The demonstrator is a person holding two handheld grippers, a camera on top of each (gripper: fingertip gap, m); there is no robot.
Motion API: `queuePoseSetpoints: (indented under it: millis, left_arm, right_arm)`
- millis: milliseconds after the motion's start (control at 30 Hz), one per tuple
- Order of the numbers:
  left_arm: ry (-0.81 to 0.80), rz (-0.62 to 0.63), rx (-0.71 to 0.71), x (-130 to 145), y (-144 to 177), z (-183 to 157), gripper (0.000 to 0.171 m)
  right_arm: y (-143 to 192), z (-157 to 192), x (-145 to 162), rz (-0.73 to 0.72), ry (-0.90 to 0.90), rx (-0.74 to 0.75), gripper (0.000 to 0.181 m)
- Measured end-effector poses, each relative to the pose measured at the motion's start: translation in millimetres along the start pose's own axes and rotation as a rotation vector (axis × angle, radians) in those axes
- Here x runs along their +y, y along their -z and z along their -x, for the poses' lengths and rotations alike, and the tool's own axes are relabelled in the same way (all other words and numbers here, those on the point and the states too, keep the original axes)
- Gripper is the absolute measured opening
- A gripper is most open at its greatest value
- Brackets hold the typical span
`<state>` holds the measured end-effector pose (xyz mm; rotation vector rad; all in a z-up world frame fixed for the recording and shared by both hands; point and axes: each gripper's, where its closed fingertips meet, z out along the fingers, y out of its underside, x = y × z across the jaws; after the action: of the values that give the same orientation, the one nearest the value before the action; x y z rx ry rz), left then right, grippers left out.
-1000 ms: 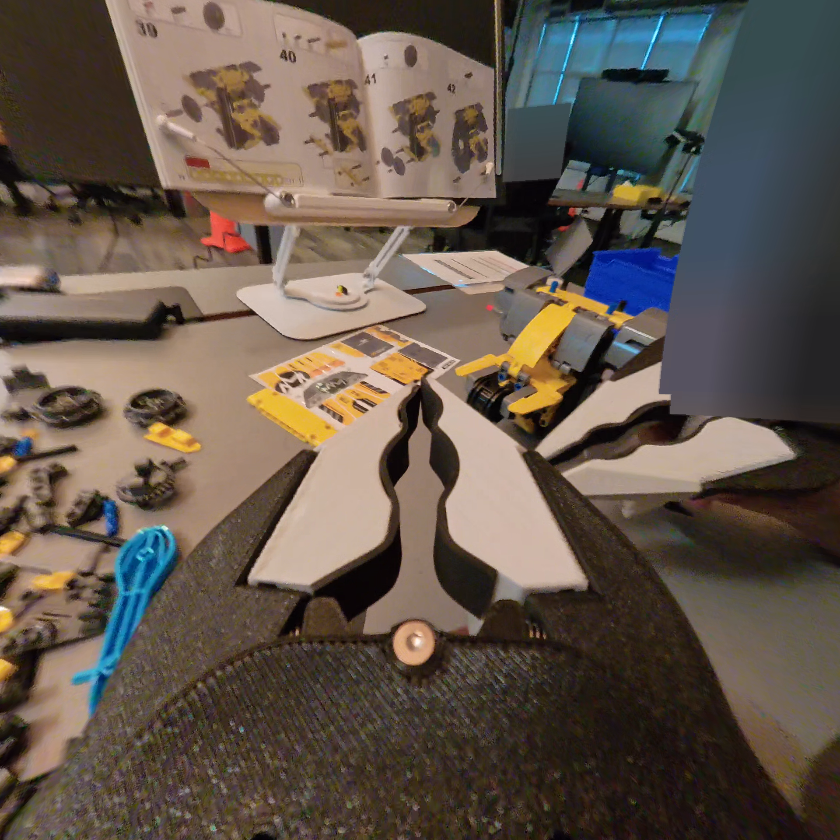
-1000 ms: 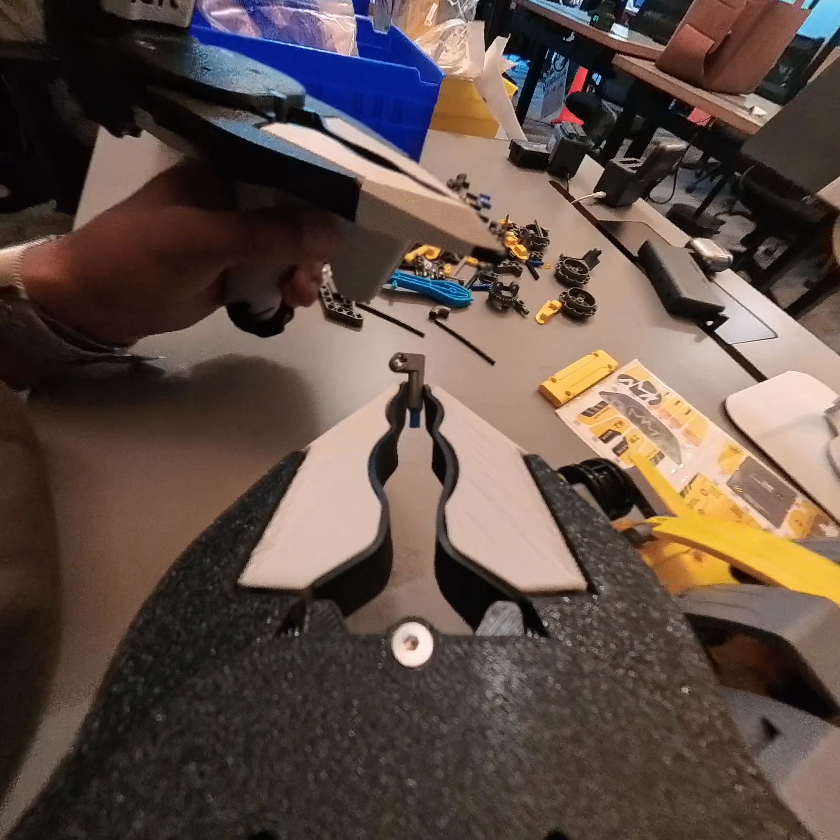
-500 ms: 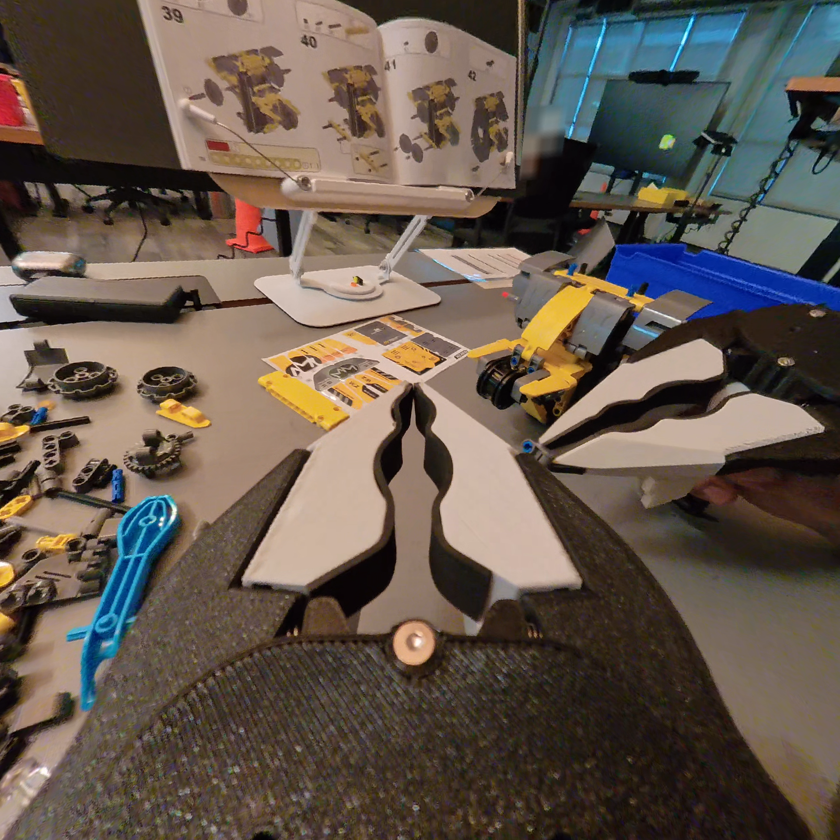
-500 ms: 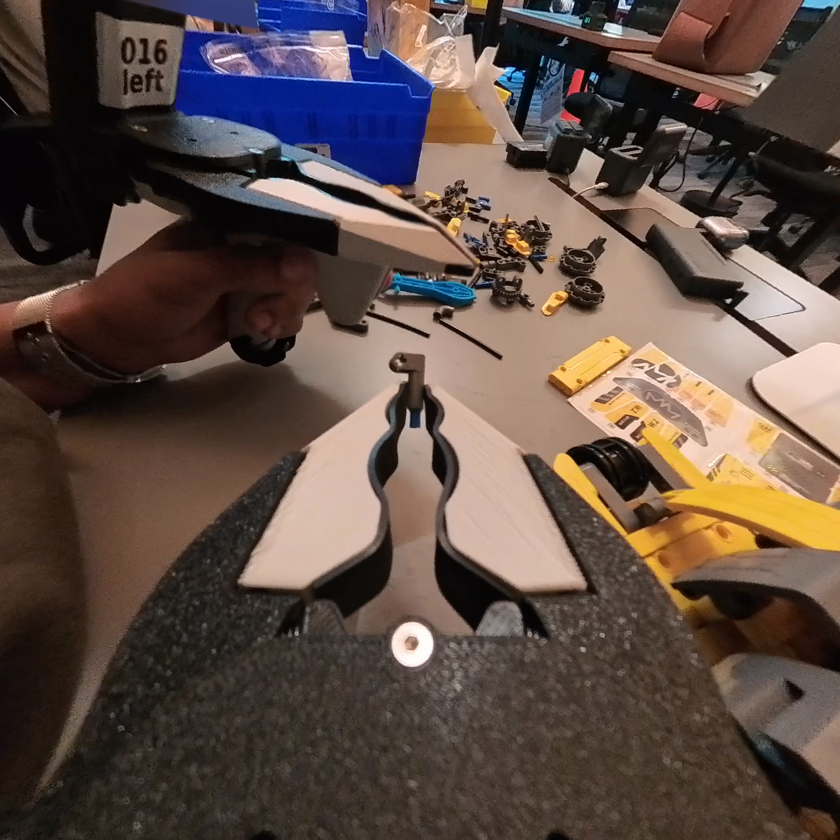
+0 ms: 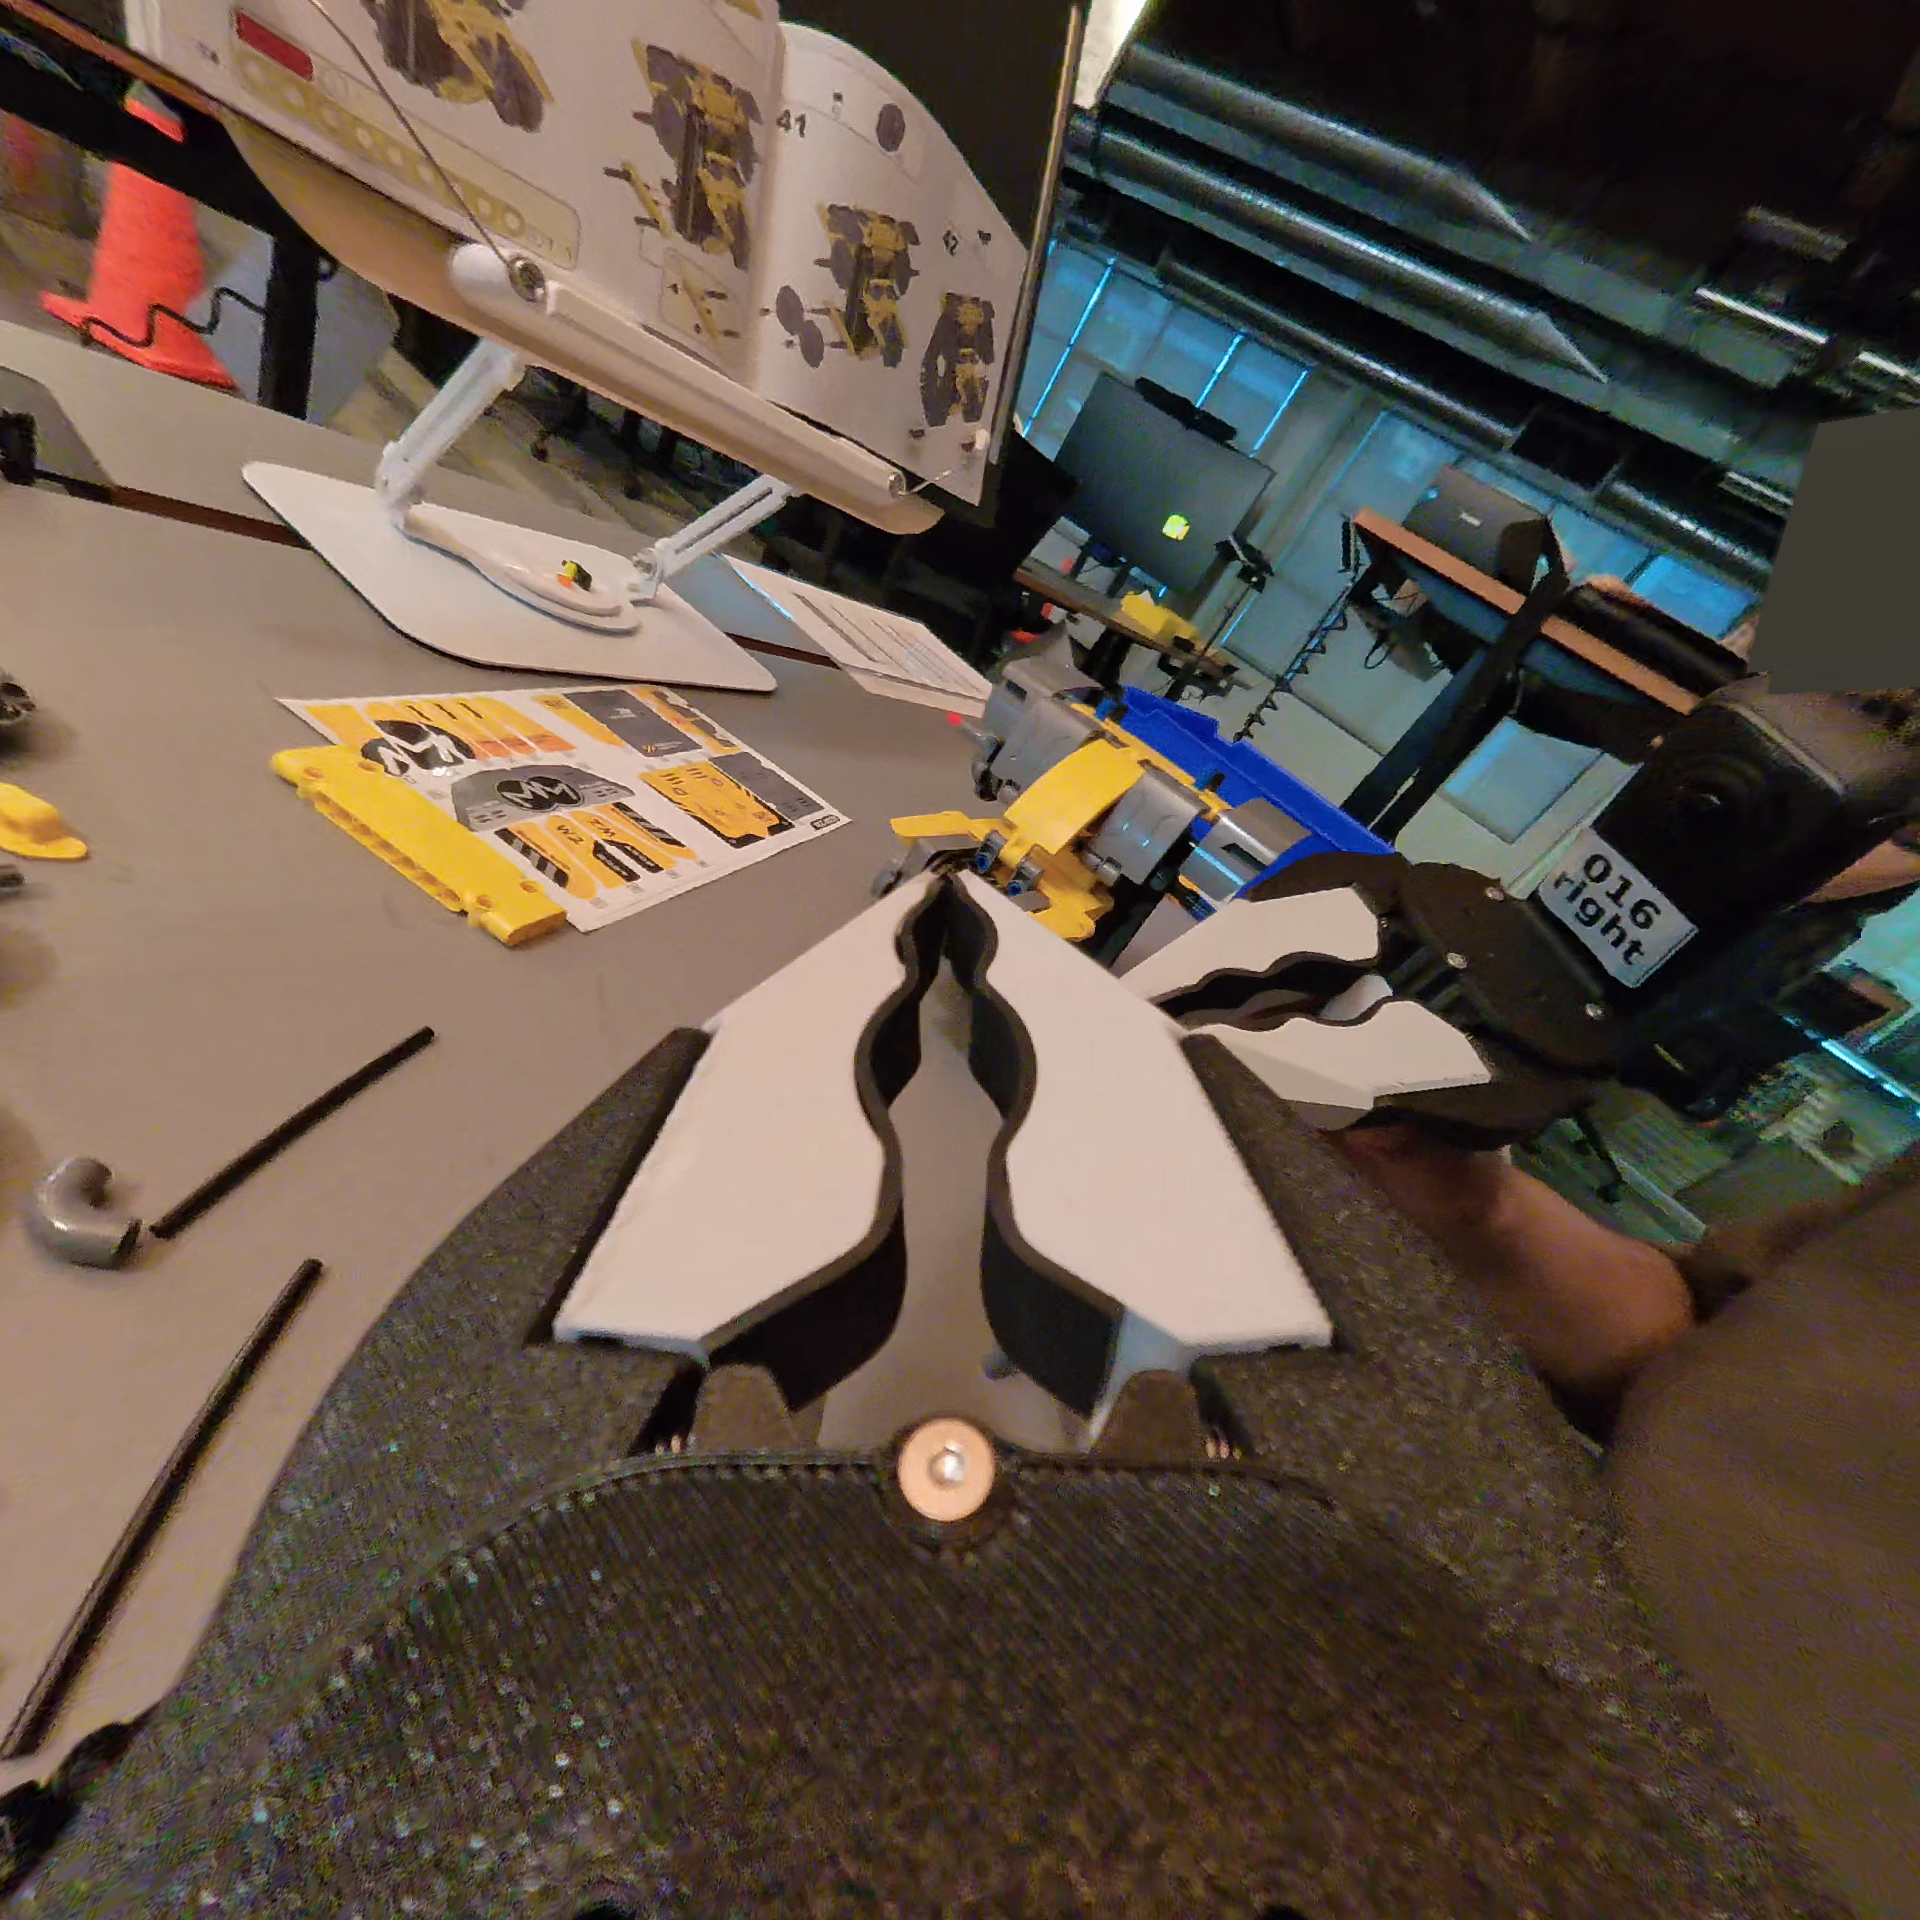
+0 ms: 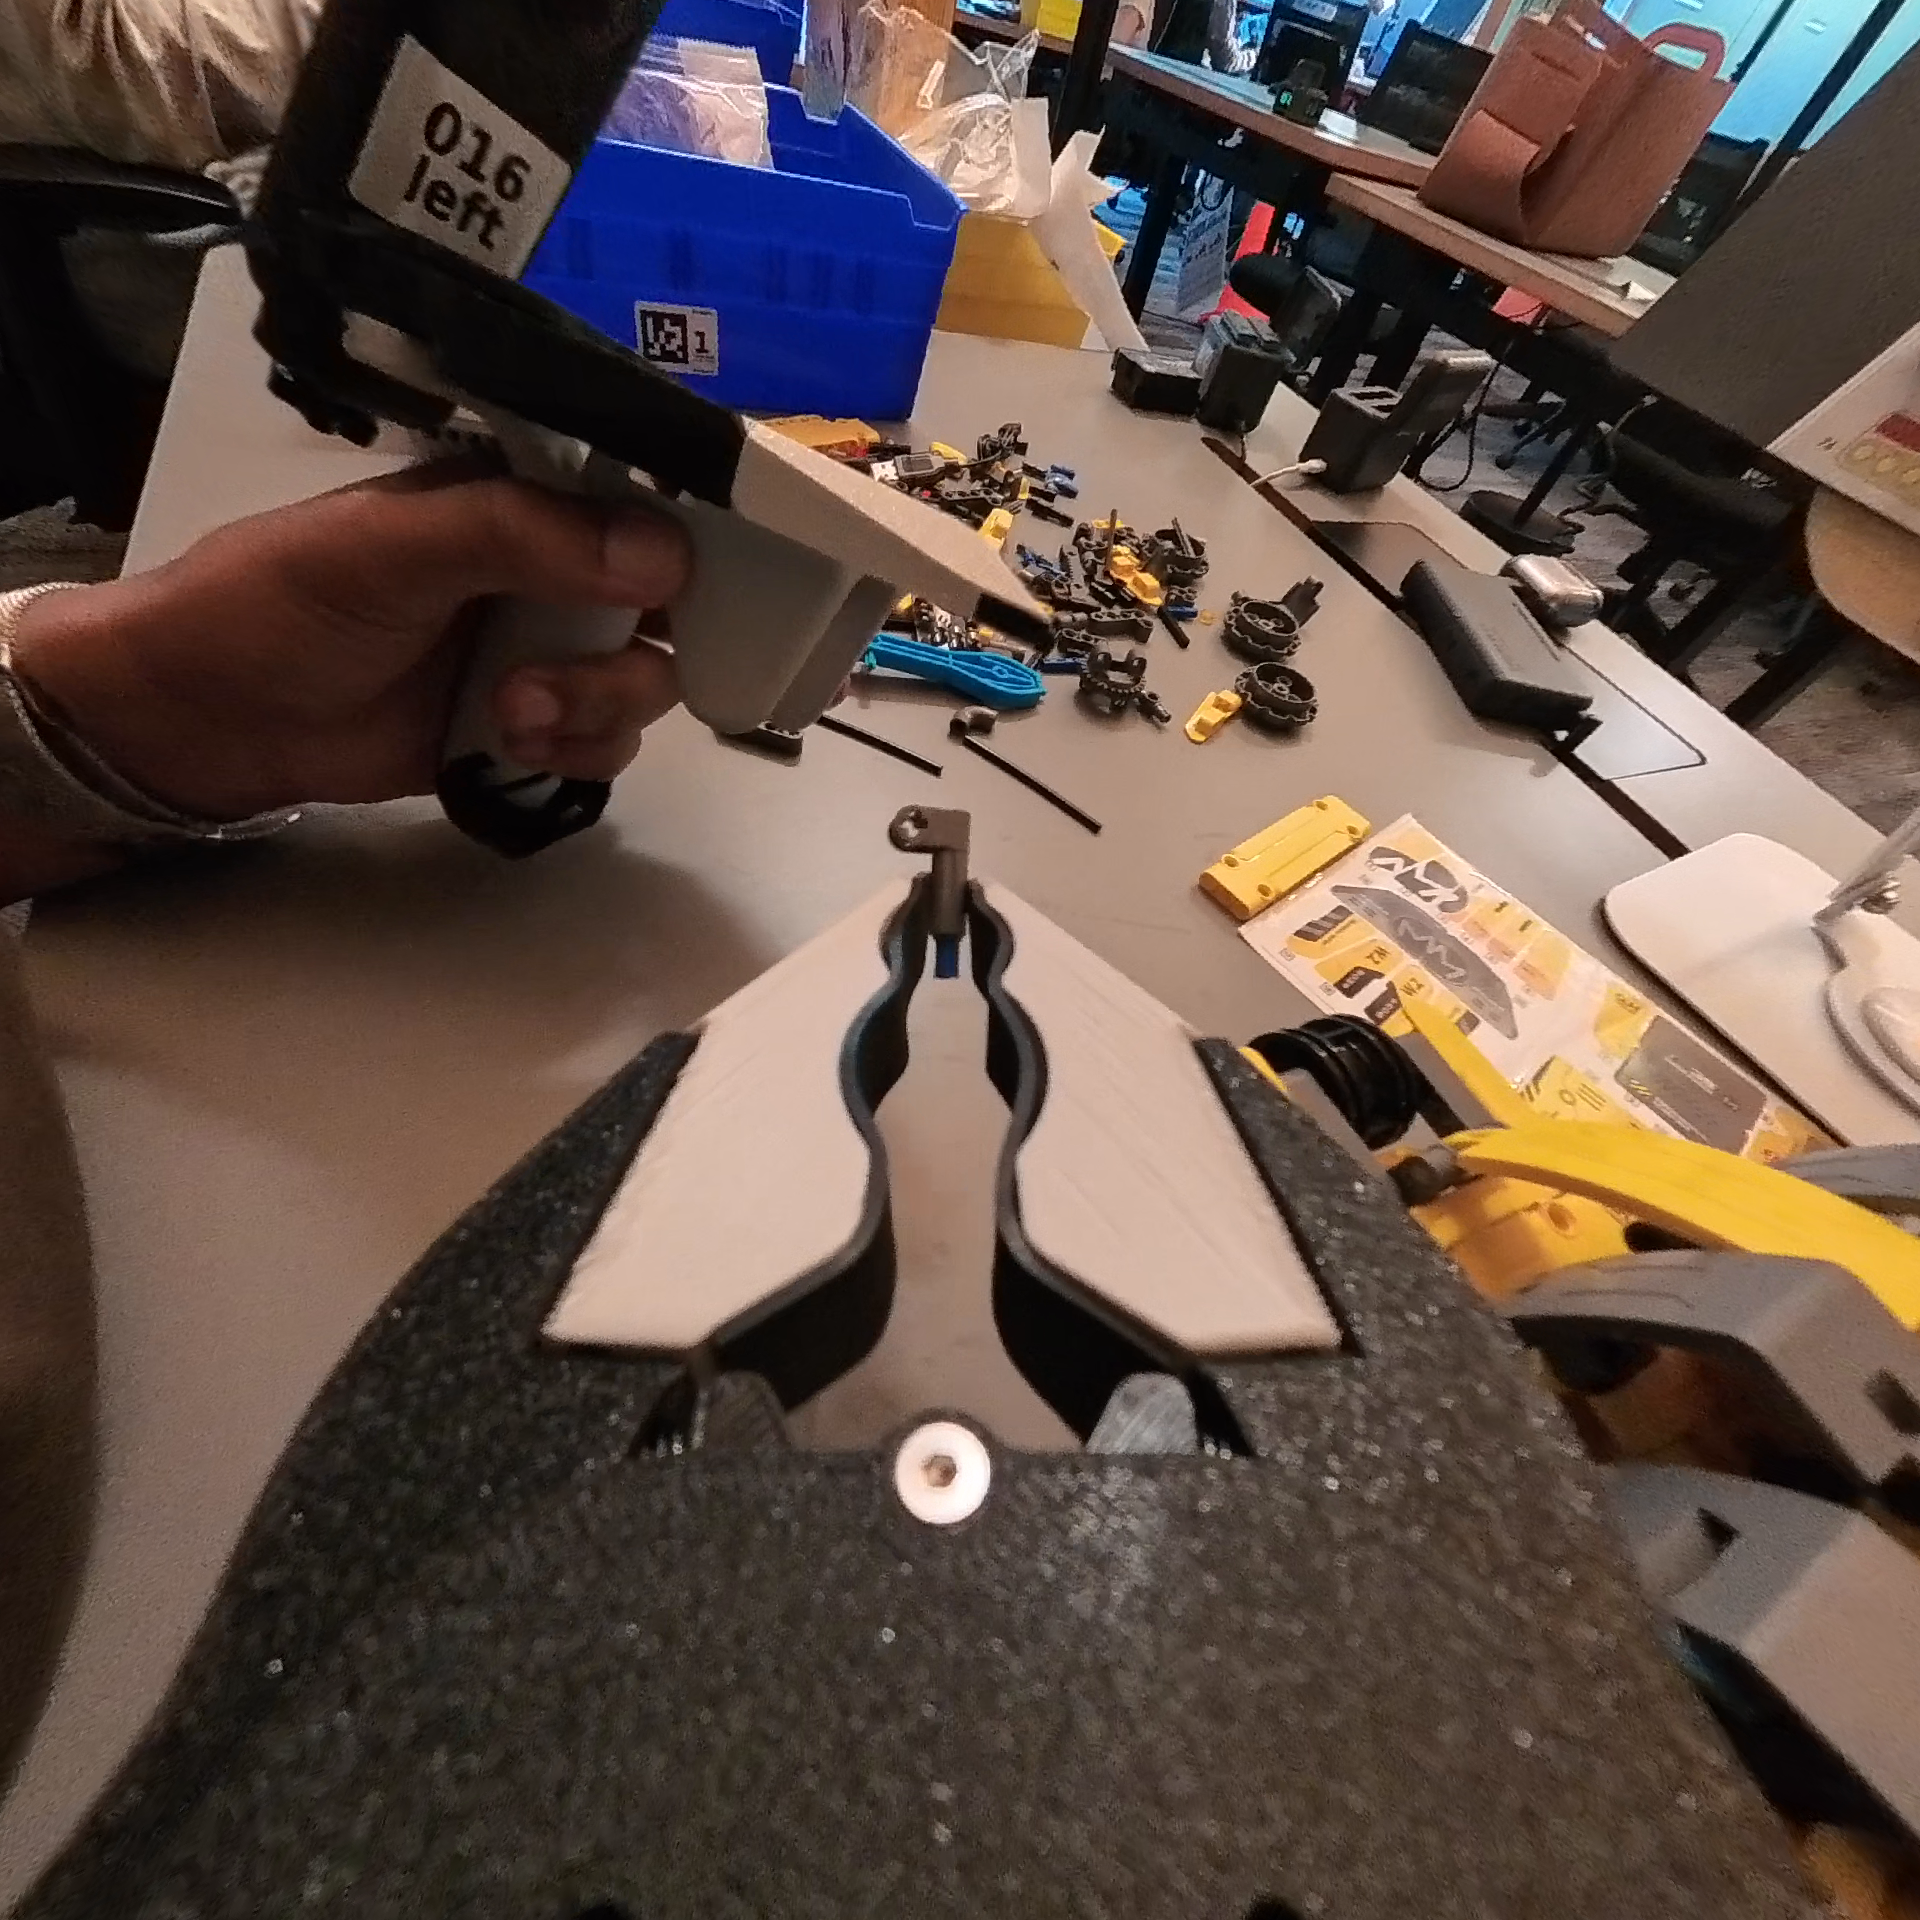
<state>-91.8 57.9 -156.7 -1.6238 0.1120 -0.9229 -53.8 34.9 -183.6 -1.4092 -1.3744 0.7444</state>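
right wrist view: right gripper pinches a dark angled connector with a blue pin; yellow model at four o'clock. left gripper closed, empty. best kept pinched firmly, steady.

white label on left gripper | white label on right gripper | numbered instruction booklet | coded sticker on blue bin

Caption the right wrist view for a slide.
Right tongs pinch a small grey angled connector above the table, beside yellow model.
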Motion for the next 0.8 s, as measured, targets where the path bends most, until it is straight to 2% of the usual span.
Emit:
queuePoseSetpoints:
  millis: [367, 600, 800]
  left_arm:
    - [-0.059, 0.074, -0.038, 12, -5, 2, 0.000]
    - [0.037, -0.112, -0.026, -18, 14, 8, 0.000]
    - [0.038, -0.131, -0.018, -20, 17, 5, 0.000]
  right_arm:
    - [-2, 0, 3, 0.007, 0.004, -0.003, 0.006]
    - [-12, 0, 3, -0.045, 0.019, -0.012, 0.006]
    - [-28, -6, 10, 0.015, 0.059, 0.066, 0.006]
